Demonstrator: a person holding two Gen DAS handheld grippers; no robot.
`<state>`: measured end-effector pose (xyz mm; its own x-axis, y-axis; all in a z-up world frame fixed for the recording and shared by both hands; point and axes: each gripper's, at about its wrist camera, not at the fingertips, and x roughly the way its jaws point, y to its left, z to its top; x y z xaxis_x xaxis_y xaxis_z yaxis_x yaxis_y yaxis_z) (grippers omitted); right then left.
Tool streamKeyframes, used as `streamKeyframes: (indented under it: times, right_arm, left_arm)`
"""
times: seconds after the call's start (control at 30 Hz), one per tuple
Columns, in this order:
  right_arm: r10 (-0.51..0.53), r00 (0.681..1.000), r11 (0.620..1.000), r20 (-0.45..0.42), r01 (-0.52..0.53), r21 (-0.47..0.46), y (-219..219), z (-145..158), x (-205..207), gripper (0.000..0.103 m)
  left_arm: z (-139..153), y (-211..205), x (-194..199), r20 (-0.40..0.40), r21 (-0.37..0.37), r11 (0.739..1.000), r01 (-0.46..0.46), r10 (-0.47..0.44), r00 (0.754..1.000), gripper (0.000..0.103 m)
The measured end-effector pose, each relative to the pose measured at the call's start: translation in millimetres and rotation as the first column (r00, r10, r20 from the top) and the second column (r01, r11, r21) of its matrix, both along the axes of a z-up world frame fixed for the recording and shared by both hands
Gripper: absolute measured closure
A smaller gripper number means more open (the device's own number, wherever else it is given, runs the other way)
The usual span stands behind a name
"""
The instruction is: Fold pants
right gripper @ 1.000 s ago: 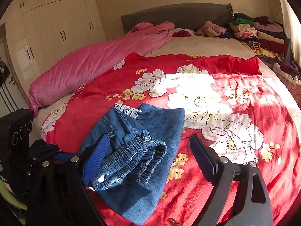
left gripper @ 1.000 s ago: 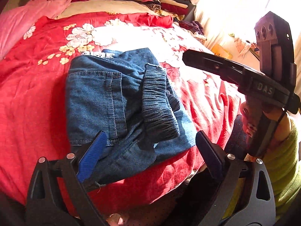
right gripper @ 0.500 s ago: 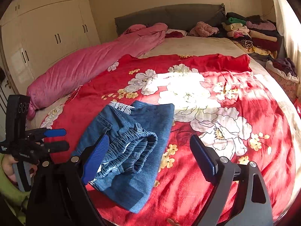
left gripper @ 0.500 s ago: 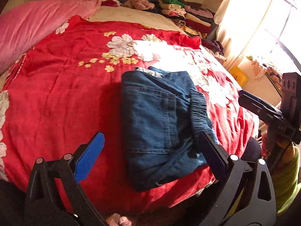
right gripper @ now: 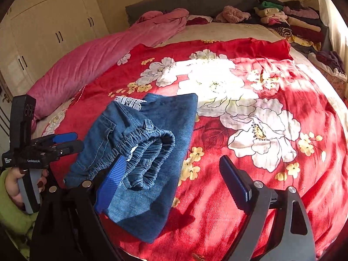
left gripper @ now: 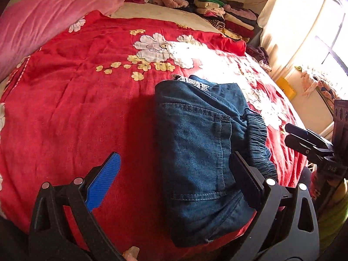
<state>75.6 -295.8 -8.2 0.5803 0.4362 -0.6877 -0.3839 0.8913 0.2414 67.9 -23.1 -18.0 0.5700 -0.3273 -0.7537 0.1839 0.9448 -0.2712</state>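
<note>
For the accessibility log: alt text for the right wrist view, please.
Folded denim pants lie on a red floral bedspread, elastic waistband on top. The open right gripper hovers empty at their near edge; the left gripper is at far left.

folded blue denim pants [left gripper: 200,152] lie on the bed, elastic waistband seemingly doubled on top.
</note>
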Motion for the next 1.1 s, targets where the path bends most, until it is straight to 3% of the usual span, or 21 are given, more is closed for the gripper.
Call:
streamKeyframes:
  times: [0.07, 0.13, 0.53, 0.67, 0.77, 0.8, 0.87, 0.97, 1.1]
  right_arm:
    - [0.01, 1.0, 1.0, -0.021, -0.01, -0.001, 2, -6, 3, 0.027]
    - [0.014, 0.999, 1.0, -0.043, -0.014, 0.006, 3, -12, 7, 0.031]
    - [0.05, 0.989, 0.997, -0.137, -0.042, 0.058, 12, -38, 28, 0.036]
    - [0.069, 0.986, 0.996, -0.152, -0.059, 0.071, 15, -44, 34, 0.036]
    - [0.08, 0.985, 0.995, -0.153, -0.07, 0.067, 21, -47, 37, 0.037]
    - [0.087, 0.985, 0.995, -0.151, -0.078, 0.064, 22, -48, 37, 0.04]
    - [0.117, 0.982, 0.991, -0.15, -0.105, 0.086, 26, -48, 36, 0.059]
    - [0.142, 0.982, 0.987, -0.126, -0.132, 0.087, 30, -44, 33, 0.074]
    - [0.15, 0.985, 0.988, -0.084, -0.146, 0.05, 36, -30, 25, 0.081]
  left_arm:
    - [-4, -3, 4, -0.002, 0.001, 1.0, 0.011, -0.011, 1.0, 0.01]
    - [-8, -7, 8, -0.007, 0.01, 1.0, 0.022, -0.022, 1.0, 0.01]
    - [-24, -25, 23, -0.021, 0.031, 0.997, 0.071, -0.07, 0.997, 0.021]
    - [-24, -30, 26, -0.018, 0.029, 0.995, 0.091, -0.09, 0.996, 0.035]
    - [-26, -33, 28, -0.013, 0.027, 0.996, 0.088, -0.088, 0.996, 0.036]
    - [-27, -33, 28, -0.012, 0.026, 0.996, 0.087, -0.087, 0.996, 0.038]
    - [-28, -34, 28, -0.012, 0.027, 0.995, 0.093, -0.093, 0.996, 0.045]
    - [-26, -35, 26, -0.008, 0.024, 0.995, 0.094, -0.094, 0.996, 0.057]
    - [-16, -35, 22, 0.011, 0.022, 0.996, 0.083, -0.083, 0.996, 0.076]
